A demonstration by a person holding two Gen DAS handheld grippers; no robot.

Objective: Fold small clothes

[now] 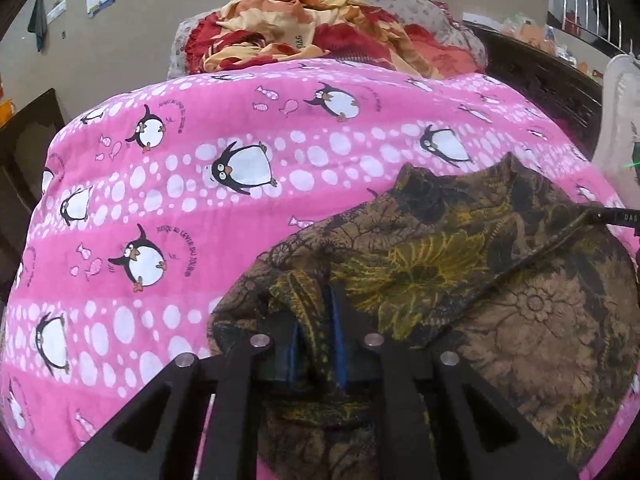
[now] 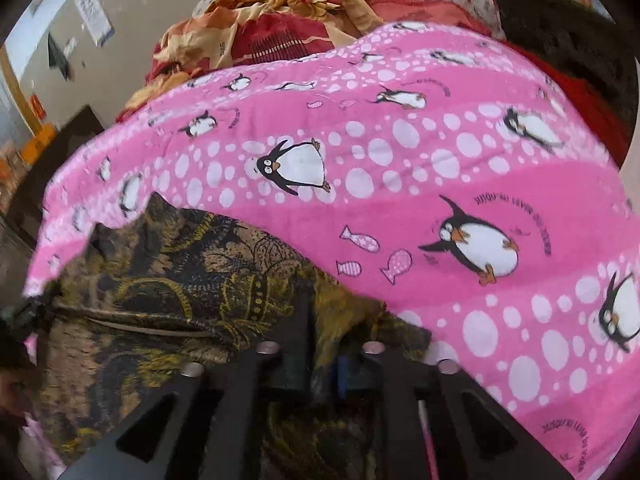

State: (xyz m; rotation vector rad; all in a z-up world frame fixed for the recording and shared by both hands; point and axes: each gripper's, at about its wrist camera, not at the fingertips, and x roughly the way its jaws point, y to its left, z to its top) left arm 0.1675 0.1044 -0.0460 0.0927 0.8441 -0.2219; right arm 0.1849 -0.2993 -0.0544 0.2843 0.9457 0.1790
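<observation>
A small brown garment [image 1: 460,280], printed with black and mustard-yellow flowers and paisley, lies on a bed under a pink penguin sheet [image 1: 168,184], near the sheet's close edge. The cloth is thin and crumpled, with a scalloped upper edge and a dark cord or seam running slantwise across it. The left gripper [image 1: 316,340] has a fold of the fabric between its blue-lined fingers [image 1: 340,344], which stand slightly parted; whether they pinch it I cannot tell. The right gripper [image 2: 326,360] likewise has a rumpled corner of the garment [image 2: 180,280] between its narrowly parted fingers, grip unclear. Red-and-orange bedding [image 1: 288,36] is heaped at the far end.
</observation>
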